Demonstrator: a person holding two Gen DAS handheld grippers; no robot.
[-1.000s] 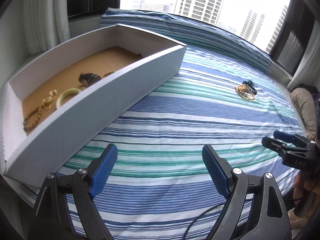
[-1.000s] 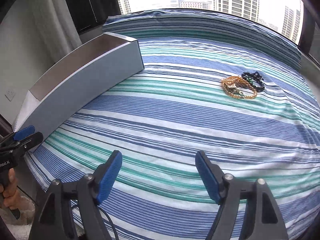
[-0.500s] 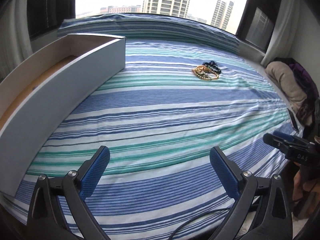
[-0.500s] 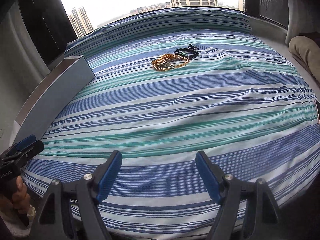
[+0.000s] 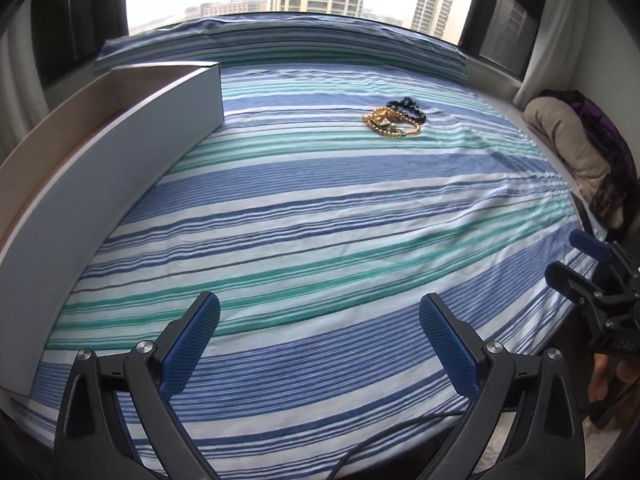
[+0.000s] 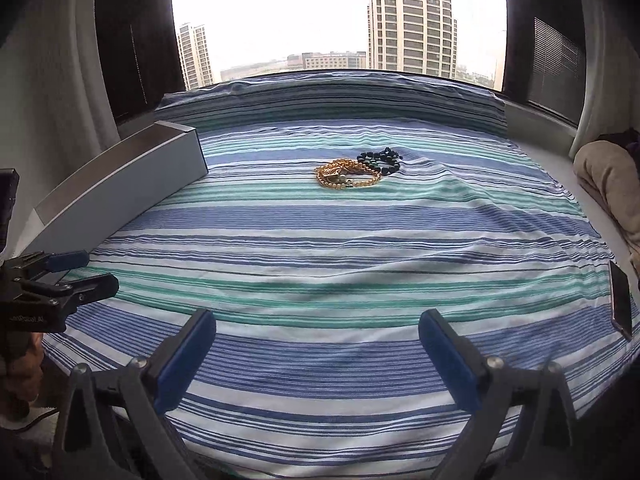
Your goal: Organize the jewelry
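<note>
A small heap of jewelry lies on the bed point(image 5: 320, 208), far across the striped blue, green and white sheet: a tangle of gold bead bracelets point(image 5: 391, 123) with a string of dark beads point(image 5: 406, 105) touching its far side. In the right wrist view the same gold bracelets point(image 6: 345, 174) and dark beads point(image 6: 379, 160) sit near the middle of the bed, well apart from both grippers. A long white box point(image 5: 116, 184) with a brown floor stands along the bed's left side; what it holds is hidden by its near wall. The left gripper point(image 5: 320, 344) hovers over the near part of the sheet with its blue pads wide apart and nothing between them. The right gripper point(image 6: 316, 360) is likewise over the near sheet, its jaws opening and empty. A phone point(image 6: 621, 301) lies at the bed's right edge, and folded clothes point(image 5: 568, 148) rest beyond it by the window.
</note>
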